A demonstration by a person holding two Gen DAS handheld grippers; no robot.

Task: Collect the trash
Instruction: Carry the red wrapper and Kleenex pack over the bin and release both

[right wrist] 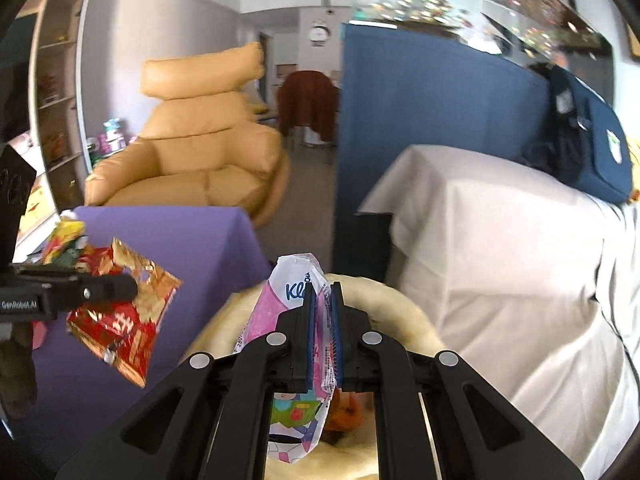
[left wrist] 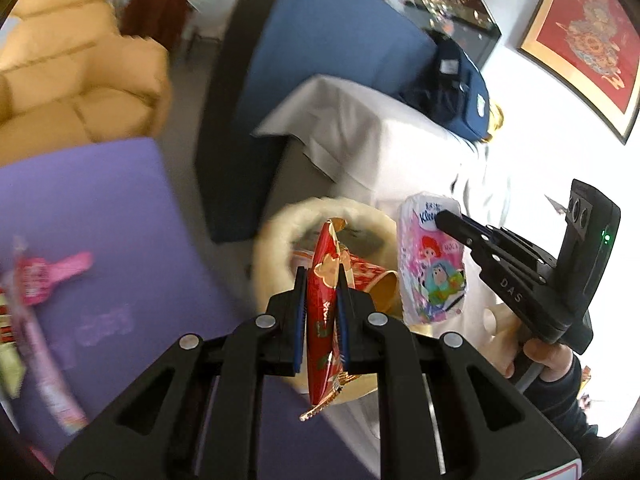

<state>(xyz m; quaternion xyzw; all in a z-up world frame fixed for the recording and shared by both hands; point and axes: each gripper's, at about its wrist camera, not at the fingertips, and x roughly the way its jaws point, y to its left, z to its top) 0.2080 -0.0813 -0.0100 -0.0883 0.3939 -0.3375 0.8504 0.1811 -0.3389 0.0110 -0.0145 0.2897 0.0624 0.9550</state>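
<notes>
My left gripper (left wrist: 320, 276) is shut on a red and gold snack wrapper (left wrist: 322, 308) and holds it above a cream fluffy basket (left wrist: 272, 248). The wrapper also shows in the right wrist view (right wrist: 120, 320), held by the left gripper (right wrist: 132, 286) over the purple table. My right gripper (right wrist: 322, 292) is shut on a pink Kleenex tissue packet (right wrist: 280, 304) above the basket (right wrist: 400, 300). The packet shows in the left wrist view (left wrist: 432, 268) beside the basket, pinched by the right gripper (left wrist: 440, 216). A red wrapper (left wrist: 362, 272) lies in the basket.
A purple-covered table (left wrist: 100, 208) holds a pink wrapper (left wrist: 52, 272) and other wrappers at its left edge. A white-draped table (right wrist: 500, 248) stands to the right with a navy bag (right wrist: 580, 148). A blue partition (right wrist: 420, 120) and a tan armchair (right wrist: 192, 152) stand behind.
</notes>
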